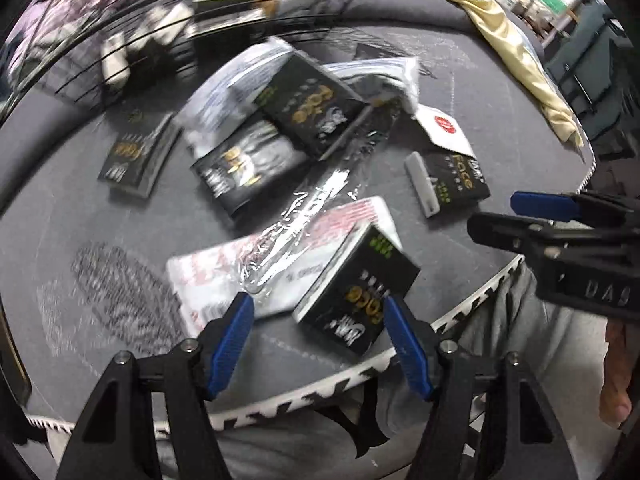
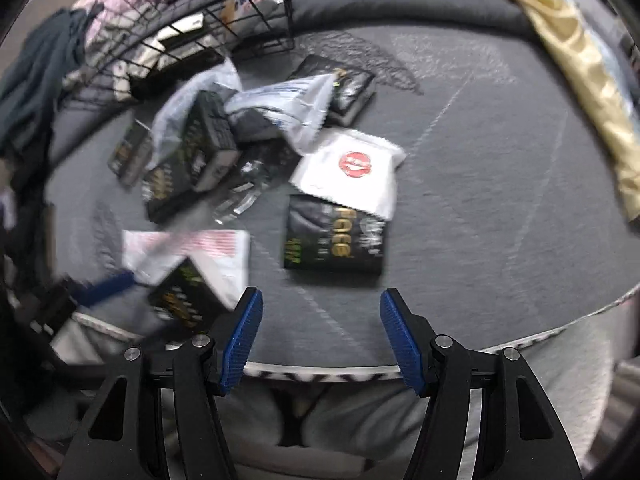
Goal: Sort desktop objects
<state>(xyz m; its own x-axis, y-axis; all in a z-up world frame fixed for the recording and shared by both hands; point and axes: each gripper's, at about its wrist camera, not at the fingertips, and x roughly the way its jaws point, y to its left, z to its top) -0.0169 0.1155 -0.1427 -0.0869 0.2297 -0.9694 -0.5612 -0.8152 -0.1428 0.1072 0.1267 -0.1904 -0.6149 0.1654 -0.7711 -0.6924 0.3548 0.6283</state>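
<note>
Landmark: the wire basket [image 2: 224, 28], black mesh, at the far left of the grey table mat [image 2: 480, 184], already holding some packs.
Black boxes: several small black cartons with gold "Face" lettering and green marks; a cluster of them [image 1: 312, 116] lies just in front of the basket, tilted and overlapping.
Lone flat box: one black box [image 1: 134, 160] lies flat, near the basket and left of the cluster.
Nearest box: a black box [image 1: 358, 284] lies well away from the basket at the mat's near edge, propped on a white pack with red print [image 1: 224, 268].
White sachet: a white packet with a red round mark [image 2: 354, 168] lies right of the cluster, overlapping another black box [image 2: 336, 240].
Clear wrap: crinkled transparent film [image 1: 312, 208] runs from the cluster toward the near edge.
Left gripper [image 1: 318, 340]: blue pads spread apart, nothing pinched, just over the nearest box.
Right gripper [image 2: 320, 336]: pads spread, empty, above bare mat on the side away from the basket.
</note>
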